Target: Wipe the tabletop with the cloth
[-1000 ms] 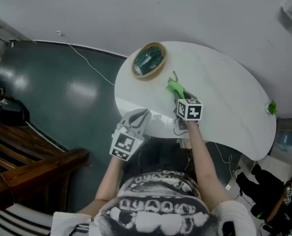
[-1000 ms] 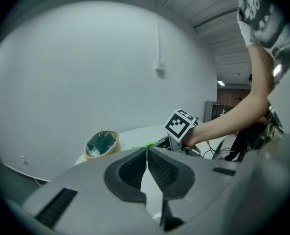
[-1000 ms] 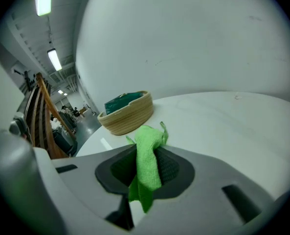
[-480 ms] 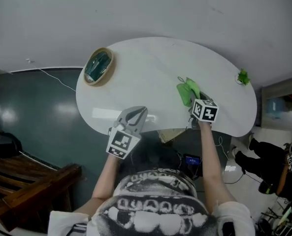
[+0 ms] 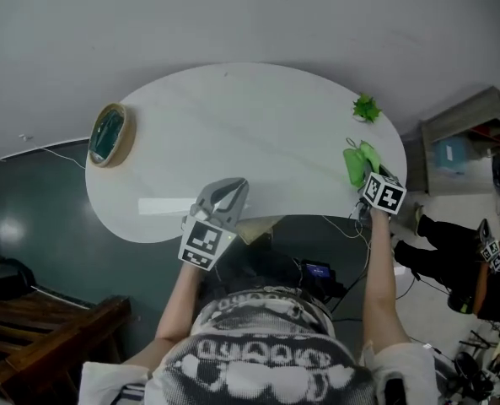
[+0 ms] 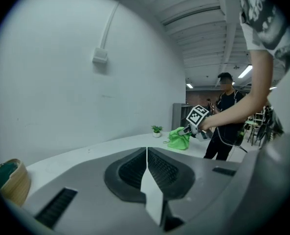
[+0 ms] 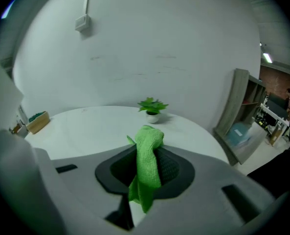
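A green cloth (image 5: 357, 164) rests on the right end of the white oval tabletop (image 5: 233, 150), clamped in my right gripper (image 5: 365, 178). In the right gripper view the cloth (image 7: 145, 165) hangs pinched between the jaws, its top bunched above them. From the left gripper view the same cloth (image 6: 177, 137) and the right gripper (image 6: 188, 130) show far off to the right. My left gripper (image 5: 227, 196) hovers at the table's near edge, jaws shut with nothing between them (image 6: 147, 155).
A round woven basket (image 5: 110, 134) sits at the table's left end. A small potted plant (image 5: 366, 107) stands at the far right rim, just beyond the cloth. A grey shelf unit (image 5: 465, 133) and a standing person (image 6: 225, 116) are right of the table.
My right gripper has dragged the cloth across the tabletop from the middle to the right end, near the plant. The left gripper has stayed at the near edge.
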